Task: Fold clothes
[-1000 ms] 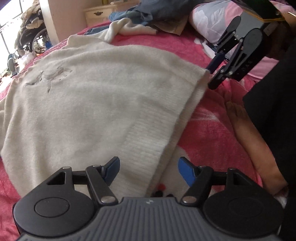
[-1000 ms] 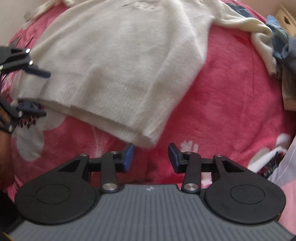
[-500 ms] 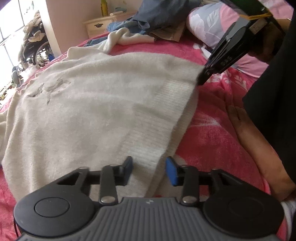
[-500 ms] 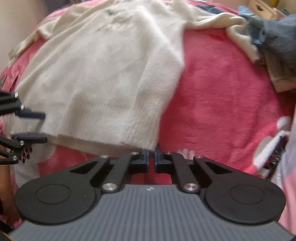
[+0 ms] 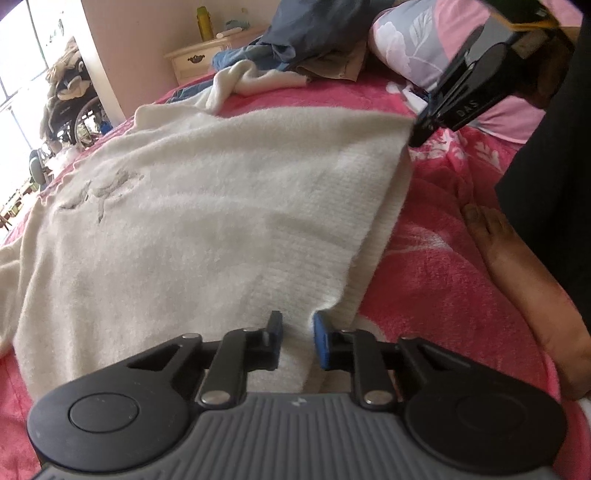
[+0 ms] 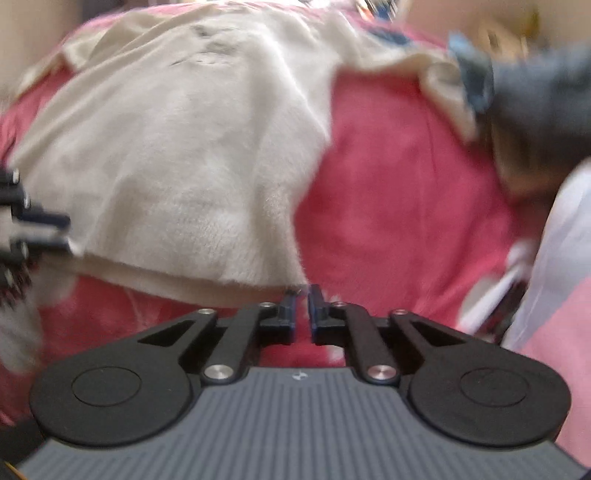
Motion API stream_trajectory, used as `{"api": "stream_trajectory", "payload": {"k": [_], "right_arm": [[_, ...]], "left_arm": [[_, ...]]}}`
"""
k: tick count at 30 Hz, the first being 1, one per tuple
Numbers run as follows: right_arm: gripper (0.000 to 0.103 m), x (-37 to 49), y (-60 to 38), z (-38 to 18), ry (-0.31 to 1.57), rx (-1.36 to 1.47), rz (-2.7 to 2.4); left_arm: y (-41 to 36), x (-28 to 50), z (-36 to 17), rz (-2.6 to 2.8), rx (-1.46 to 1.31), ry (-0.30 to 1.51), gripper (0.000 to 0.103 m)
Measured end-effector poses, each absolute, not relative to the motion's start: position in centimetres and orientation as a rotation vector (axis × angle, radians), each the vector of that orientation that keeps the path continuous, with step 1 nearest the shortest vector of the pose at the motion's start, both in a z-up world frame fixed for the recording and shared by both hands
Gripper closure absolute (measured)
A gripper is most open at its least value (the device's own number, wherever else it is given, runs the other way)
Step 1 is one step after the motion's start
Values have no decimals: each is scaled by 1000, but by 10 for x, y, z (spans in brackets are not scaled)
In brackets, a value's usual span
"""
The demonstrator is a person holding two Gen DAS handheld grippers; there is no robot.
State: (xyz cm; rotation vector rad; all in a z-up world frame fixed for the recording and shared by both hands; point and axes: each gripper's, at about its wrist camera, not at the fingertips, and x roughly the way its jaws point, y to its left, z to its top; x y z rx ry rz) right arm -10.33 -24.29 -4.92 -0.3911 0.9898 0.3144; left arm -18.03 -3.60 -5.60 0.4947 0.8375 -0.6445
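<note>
A cream knit sweater lies spread flat on a pink blanket. My left gripper is shut on the near corner of its ribbed hem, with fabric bunched between the blue pads. At the far end of the same hem, my right gripper pinches the other corner. The right wrist view is blurred. There the right gripper is shut on the sweater at its hem corner, and the left gripper shows at the left edge. One sleeve trails toward the back.
A person's bare foot and leg rest on the blanket to the right of the hem, beside their black clothing. A pile of dark blue clothes, a pink pillow and a cream nightstand are at the back.
My left gripper has narrowed from wide open and closed on the hem corner. My right gripper shut on the other corner half a second ago and is now moving, blurring its view.
</note>
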Motion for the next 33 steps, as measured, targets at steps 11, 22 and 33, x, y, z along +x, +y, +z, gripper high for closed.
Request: {"api": "stream_trajectory", "payload": {"k": [11,22,33], "right_arm": [[70,-126,-220,-40,852,-701,456],[60,-113,-213,5,887,-511,678],[60,-129,-176,-55,871,-976,861]], "left_arm": [[-35,-186,-55,-646,525,807,95],[-32,-182,-53,-627,491,824,96],[-21,-172,-45,-570,411,824,99]]}}
